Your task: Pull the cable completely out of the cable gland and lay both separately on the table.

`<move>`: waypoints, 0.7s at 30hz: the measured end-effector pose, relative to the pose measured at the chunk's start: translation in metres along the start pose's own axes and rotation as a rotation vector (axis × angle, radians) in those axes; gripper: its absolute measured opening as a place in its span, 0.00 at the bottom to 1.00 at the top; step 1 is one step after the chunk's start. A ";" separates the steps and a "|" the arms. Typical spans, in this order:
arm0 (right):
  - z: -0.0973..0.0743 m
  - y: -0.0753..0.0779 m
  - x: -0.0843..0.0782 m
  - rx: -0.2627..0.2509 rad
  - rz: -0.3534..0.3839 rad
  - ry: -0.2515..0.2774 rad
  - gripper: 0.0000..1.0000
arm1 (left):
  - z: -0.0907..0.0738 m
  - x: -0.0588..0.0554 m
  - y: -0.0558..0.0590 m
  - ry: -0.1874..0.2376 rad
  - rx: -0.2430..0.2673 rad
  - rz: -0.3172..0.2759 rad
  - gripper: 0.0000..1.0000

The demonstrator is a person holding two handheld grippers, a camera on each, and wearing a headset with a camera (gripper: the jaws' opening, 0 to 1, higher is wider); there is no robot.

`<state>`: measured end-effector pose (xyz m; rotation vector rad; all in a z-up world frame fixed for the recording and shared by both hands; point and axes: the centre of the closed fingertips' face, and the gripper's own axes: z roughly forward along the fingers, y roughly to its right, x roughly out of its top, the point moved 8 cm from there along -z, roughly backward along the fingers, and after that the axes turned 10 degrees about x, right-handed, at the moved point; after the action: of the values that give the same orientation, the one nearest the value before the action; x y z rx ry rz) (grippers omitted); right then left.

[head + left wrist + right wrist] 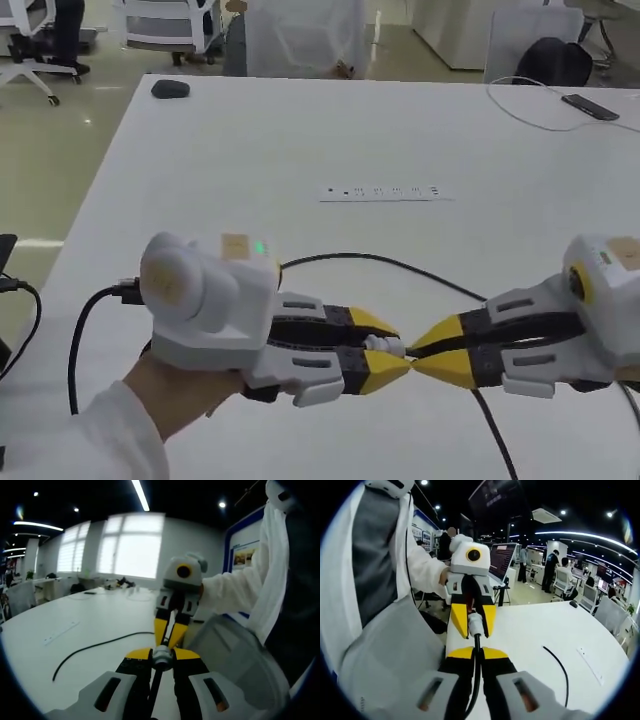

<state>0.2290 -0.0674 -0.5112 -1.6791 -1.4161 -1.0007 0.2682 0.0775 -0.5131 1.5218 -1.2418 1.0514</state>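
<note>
Cable gland (pixel 383 345), white, pinched between the yellow tips of the left tool (pixel 396 349) and held up off the desk (pixel 300 140). Faces the right tool (pixel 416 357) tip to tip, almost touching. Right tool's tips closed hard on the black cable (pixel 477 644) just beside the gland. Not yet pulled free: seen from the right gripper view, runs straight from between those tips into the gland's near end. In the left gripper view, carries on as a dark line out of the gland's back, down between the left tool's own tips. More black cable curved on the desk behind both tools. Hand (pixel 175 385) in a white sleeve around the left tool's body. Far back on the desk, well apart from all this: white power strip (pixel 385 192), dark mouse (pixel 170 89), phone (pixel 590 105).
</note>
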 end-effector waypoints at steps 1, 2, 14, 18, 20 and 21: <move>-0.001 0.000 -0.002 -0.003 0.002 -0.002 0.04 | -0.001 0.000 -0.001 0.000 0.003 -0.001 0.16; -0.003 0.001 -0.003 -0.007 0.005 -0.002 0.04 | -0.002 0.000 -0.002 0.001 0.006 -0.003 0.16; -0.026 0.004 -0.030 -0.058 0.063 -0.049 0.04 | -0.018 -0.002 -0.014 0.001 0.060 -0.018 0.16; -0.039 0.004 -0.041 -0.090 0.094 -0.062 0.04 | -0.025 -0.002 -0.019 0.015 0.082 -0.039 0.16; -0.043 0.003 -0.045 -0.101 0.106 -0.065 0.04 | -0.027 -0.001 -0.021 0.021 0.089 -0.045 0.16; -0.044 0.002 -0.046 -0.106 0.112 -0.066 0.04 | -0.027 -0.001 -0.021 0.018 0.094 -0.045 0.16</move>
<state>0.2217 -0.1274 -0.5330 -1.8630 -1.3152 -0.9807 0.2870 0.1063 -0.5098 1.6002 -1.1544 1.1053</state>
